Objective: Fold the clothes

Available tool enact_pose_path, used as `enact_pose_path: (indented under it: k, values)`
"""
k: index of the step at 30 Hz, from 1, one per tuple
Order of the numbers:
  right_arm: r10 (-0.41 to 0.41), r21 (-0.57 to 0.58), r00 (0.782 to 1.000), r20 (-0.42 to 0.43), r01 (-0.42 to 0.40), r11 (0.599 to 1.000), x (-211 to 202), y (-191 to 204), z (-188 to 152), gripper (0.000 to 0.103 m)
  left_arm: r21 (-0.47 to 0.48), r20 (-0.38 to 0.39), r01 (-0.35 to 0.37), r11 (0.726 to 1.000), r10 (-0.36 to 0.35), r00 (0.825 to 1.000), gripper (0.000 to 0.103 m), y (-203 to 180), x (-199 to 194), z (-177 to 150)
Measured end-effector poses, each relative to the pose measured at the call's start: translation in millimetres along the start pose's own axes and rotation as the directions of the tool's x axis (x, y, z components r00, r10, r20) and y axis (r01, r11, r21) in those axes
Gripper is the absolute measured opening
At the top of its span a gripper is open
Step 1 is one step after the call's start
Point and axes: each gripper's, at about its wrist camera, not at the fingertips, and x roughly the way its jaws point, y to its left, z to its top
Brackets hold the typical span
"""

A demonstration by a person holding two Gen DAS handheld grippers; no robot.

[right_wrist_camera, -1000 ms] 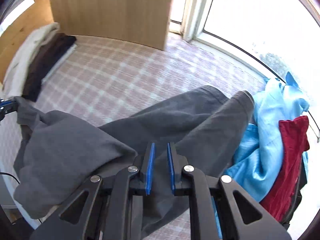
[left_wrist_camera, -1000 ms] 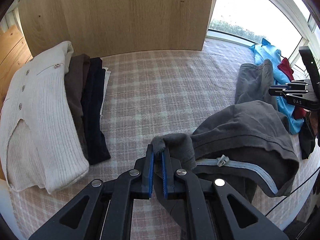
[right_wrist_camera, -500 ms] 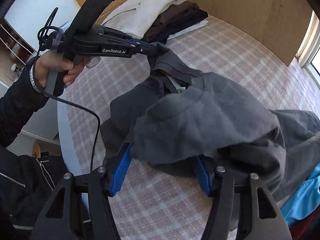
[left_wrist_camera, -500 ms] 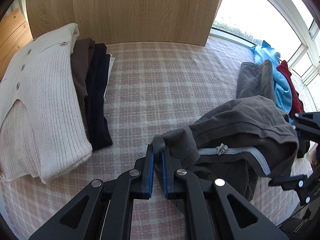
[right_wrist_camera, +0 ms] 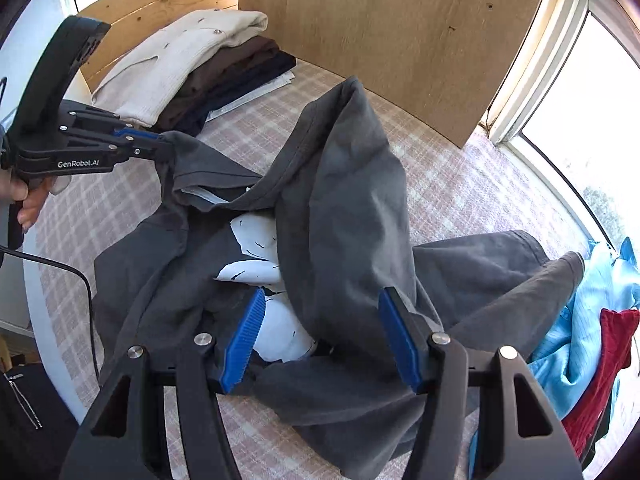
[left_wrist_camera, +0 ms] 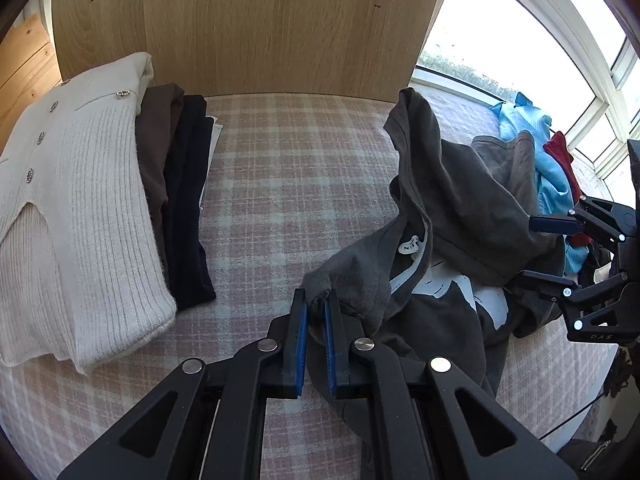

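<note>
**Spotter:** What have you got closest in?

**Operator:** On my left gripper (left_wrist_camera: 316, 300) the blue pads are pinched onto a bunched edge of the grey T-shirt (left_wrist_camera: 460, 216), right at the tips. From the right wrist view I see that same gripper (right_wrist_camera: 160, 145) off to my upper left, holding a corner of the shirt up off the bed, with a hand (right_wrist_camera: 28, 200) on its handle.

**Spotter:** And the right one?

**Operator:** My right gripper (right_wrist_camera: 320, 334) stands wide apart. A hanging fold of the grey T-shirt (right_wrist_camera: 352, 208) drapes down between the two fingers, but neither pad presses it, as far as I can tell. Just ahead of the left pad I see the shirt's white print (right_wrist_camera: 256, 252).

**Spotter:** Where does the shirt lie overall?

**Operator:** It is spread crumpled ahead of both tools on the pink checked bedcover (left_wrist_camera: 280, 184), partly lifted, with a neck label showing in the left view.

**Spotter:** Farther out?

**Operator:** Ahead and left of my left gripper sits a folded stack: a cream ribbed cardigan (left_wrist_camera: 72, 208) on top, a brown garment (left_wrist_camera: 158, 148) and a navy one (left_wrist_camera: 188, 200) beneath. To the far right lie a blue garment (right_wrist_camera: 592, 312) and a red one (right_wrist_camera: 604, 364), heaped together. Beyond everything stands a wooden panel (left_wrist_camera: 248, 24), with a window (left_wrist_camera: 512, 40) to its right.
</note>
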Motion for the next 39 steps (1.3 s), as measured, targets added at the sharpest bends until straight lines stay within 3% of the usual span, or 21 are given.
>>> enact_pose_path:
  k: [5,8,9,10,11,12,14,16,20,22,24,27,29,33,36,39]
  values:
    - [-0.16,-0.164,0.983,-0.086,0.144,0.976,45,23,2,0.059,0.011,-0.005,-0.008,1.0,0.008,1.0,0.007,2,-2,-3]
    - [-0.252,-0.247,0.964,-0.089,0.224,0.943,55,24,-5,0.059,0.022,-0.008,-0.017,1.0,0.018,1.0,0.008,3,-3,-6]
    - [-0.24,-0.227,0.967,-0.084,0.216,0.95,51,17,-6,0.058,0.026,-0.009,-0.02,0.999,0.021,1.0,0.01,4,-3,-7]
    - [-0.228,-0.207,0.97,-0.079,0.208,0.956,47,10,-7,0.054,0.029,-0.01,-0.024,0.999,0.024,1.0,0.018,4,-3,-8]
    - [-0.208,-0.176,0.975,-0.075,0.192,0.965,43,1,-7,0.04,0.033,-0.011,-0.027,0.999,0.027,1.0,0.024,4,-4,-10]
    - [-0.169,-0.124,0.983,-0.073,0.159,0.979,36,-10,-6,0.033,0.037,-0.012,-0.03,0.999,0.03,0.999,0.032,5,-4,-11]
    - [-0.113,-0.027,0.992,-0.057,0.111,0.993,24,-33,-5,0.018,0.044,-0.014,-0.036,0.998,0.037,0.999,0.035,6,-5,-13]
    - [-0.111,0.035,0.993,-0.039,0.113,0.993,13,-52,-6,0.017,0.057,-0.02,-0.04,0.998,0.041,0.999,0.045,7,-5,-14]
    - [-0.06,0.142,0.998,-0.006,0.061,0.988,-6,-78,-10,0.017,0.068,-0.062,-0.055,0.996,0.059,0.996,0.047,11,9,-8]
    - [-0.047,0.174,0.999,0.002,0.046,0.984,-12,-86,-10,0.016,0.071,-0.064,-0.022,0.997,0.027,0.998,0.047,8,18,2]
    - [-0.059,0.182,0.998,0.011,0.056,0.982,-16,-91,-12,0.016,0.053,-0.07,0.017,0.998,-0.013,0.997,0.043,5,28,12]
    - [-0.07,0.201,0.997,0.026,0.064,0.978,-22,-99,-15,0.016,0.03,-0.079,0.049,0.998,-0.046,0.996,0.003,0,37,19]
    - [-0.083,0.227,0.996,0.044,0.071,0.971,-30,-106,-18,0.015,0.021,-0.063,0.067,0.998,-0.066,0.996,0.002,-1,37,21]
    - [-0.107,0.314,0.989,0.106,0.069,0.947,-59,-126,-24,0.012,0.005,0.066,0.093,0.996,-0.093,0.993,0.002,4,-8,25]
    - [-0.171,0.361,0.971,0.167,0.101,0.927,-99,-136,-30,0.007,0.007,0.174,0.112,0.994,-0.111,0.978,0.002,6,-57,34]
    - [-0.242,0.396,0.939,0.245,0.131,0.909,-147,-141,-35,0.005,0.065,0.248,0.141,0.988,-0.153,0.956,0.002,-1,-98,41]
